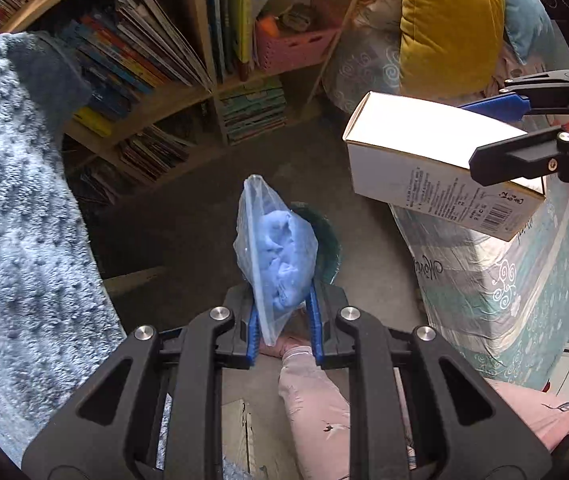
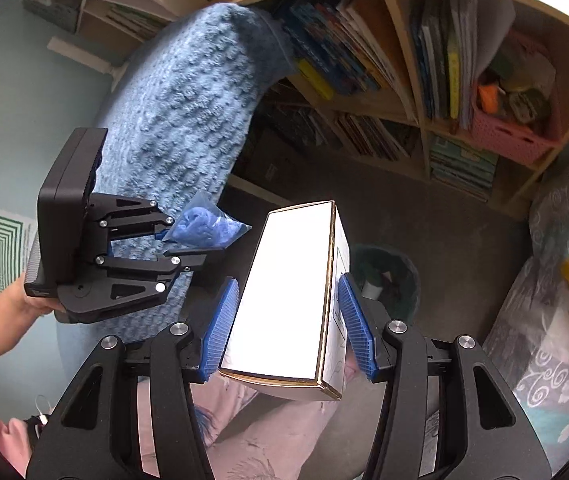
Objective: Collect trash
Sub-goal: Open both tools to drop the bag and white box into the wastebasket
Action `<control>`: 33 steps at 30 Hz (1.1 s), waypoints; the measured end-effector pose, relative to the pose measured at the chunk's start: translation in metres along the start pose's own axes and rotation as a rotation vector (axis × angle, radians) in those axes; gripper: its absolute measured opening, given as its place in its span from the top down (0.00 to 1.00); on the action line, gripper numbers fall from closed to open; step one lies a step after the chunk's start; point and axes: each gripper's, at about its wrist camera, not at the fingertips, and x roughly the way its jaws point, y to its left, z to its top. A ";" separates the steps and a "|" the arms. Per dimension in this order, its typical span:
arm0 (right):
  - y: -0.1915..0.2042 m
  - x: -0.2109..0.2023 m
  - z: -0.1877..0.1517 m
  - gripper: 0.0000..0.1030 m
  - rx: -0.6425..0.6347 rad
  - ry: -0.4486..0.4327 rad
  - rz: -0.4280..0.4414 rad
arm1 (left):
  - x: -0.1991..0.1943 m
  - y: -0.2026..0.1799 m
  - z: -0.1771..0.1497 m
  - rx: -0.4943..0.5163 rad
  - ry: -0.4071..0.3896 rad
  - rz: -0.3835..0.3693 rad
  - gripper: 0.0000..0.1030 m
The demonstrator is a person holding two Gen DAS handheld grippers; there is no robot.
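Here, at the far left, a blue knobbly blanket (image 1: 16, 208) drapes down in front of a wooden bookshelf (image 1: 172, 92) packed with books. In the middle, the left gripper (image 1: 284, 320) pinches a clear plastic bag (image 1: 272, 248) stuffed with crumpled blue material, held above a dark green bin (image 2: 388, 280) on the grey floor. To the right, the right gripper (image 2: 290, 328) clamps a white cardboard box (image 2: 296, 292) between its blue pads (image 2: 220, 328). A yellow pillow (image 1: 444, 24) sits far right.
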 end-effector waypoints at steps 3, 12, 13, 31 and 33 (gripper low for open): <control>-0.022 0.020 -0.013 0.49 0.057 0.011 0.011 | 0.032 -0.003 0.002 0.004 0.043 -0.029 0.84; -0.084 0.104 -0.042 0.49 0.194 0.041 0.080 | 0.142 0.000 -0.007 -0.031 0.193 -0.113 0.84; -0.092 0.116 -0.046 0.49 0.212 0.041 0.083 | 0.154 0.002 -0.010 -0.039 0.204 -0.119 0.84; -0.183 0.267 -0.094 0.29 0.384 0.097 0.088 | 0.332 0.017 -0.032 -0.040 0.377 -0.221 0.60; -0.190 0.275 -0.096 0.29 0.406 0.104 0.084 | 0.343 0.020 -0.031 -0.028 0.374 -0.171 0.40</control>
